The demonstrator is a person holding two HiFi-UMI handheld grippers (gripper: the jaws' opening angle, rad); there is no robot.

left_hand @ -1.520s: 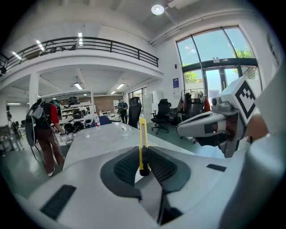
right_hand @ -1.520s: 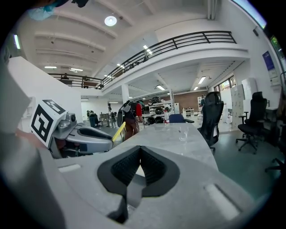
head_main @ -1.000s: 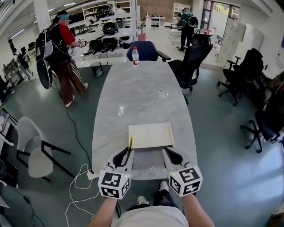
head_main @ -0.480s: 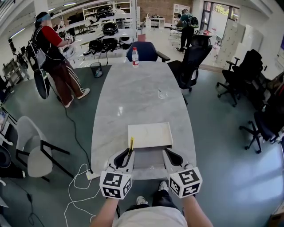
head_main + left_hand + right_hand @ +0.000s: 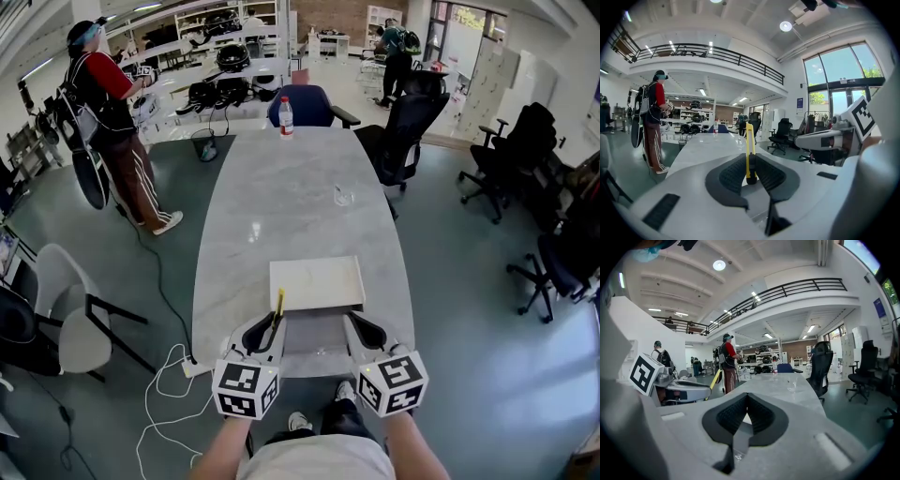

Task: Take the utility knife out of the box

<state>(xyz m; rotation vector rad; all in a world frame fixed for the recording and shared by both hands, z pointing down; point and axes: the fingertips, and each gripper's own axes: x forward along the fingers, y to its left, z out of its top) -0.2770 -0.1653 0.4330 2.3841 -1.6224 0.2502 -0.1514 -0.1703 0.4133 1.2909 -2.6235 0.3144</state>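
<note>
A slim yellow utility knife [image 5: 278, 306] stands nearly upright with its lower end pinched in my left gripper [image 5: 273, 325], which is shut on it. It hangs just over the near left corner of the shallow beige box [image 5: 317, 283] on the grey marble table [image 5: 281, 202]. In the left gripper view the knife [image 5: 749, 149] rises from between the black pads [image 5: 733, 173]. My right gripper [image 5: 357, 325] hovers at the box's near right corner, shut with nothing in it; its pads [image 5: 761, 416] meet at the tips. The right gripper view also catches the knife [image 5: 715, 378].
A water bottle [image 5: 286, 120] stands at the table's far end and a small glass [image 5: 343, 198] sits mid-table. Black office chairs [image 5: 405, 131] line the right side, a white chair [image 5: 73, 309] the left. A person [image 5: 112, 117] stands far left. Cables [image 5: 173, 384] lie on the floor.
Both grippers and the knife have stayed almost still. The person in the background at the left has stepped further left and turned toward the shelves.
</note>
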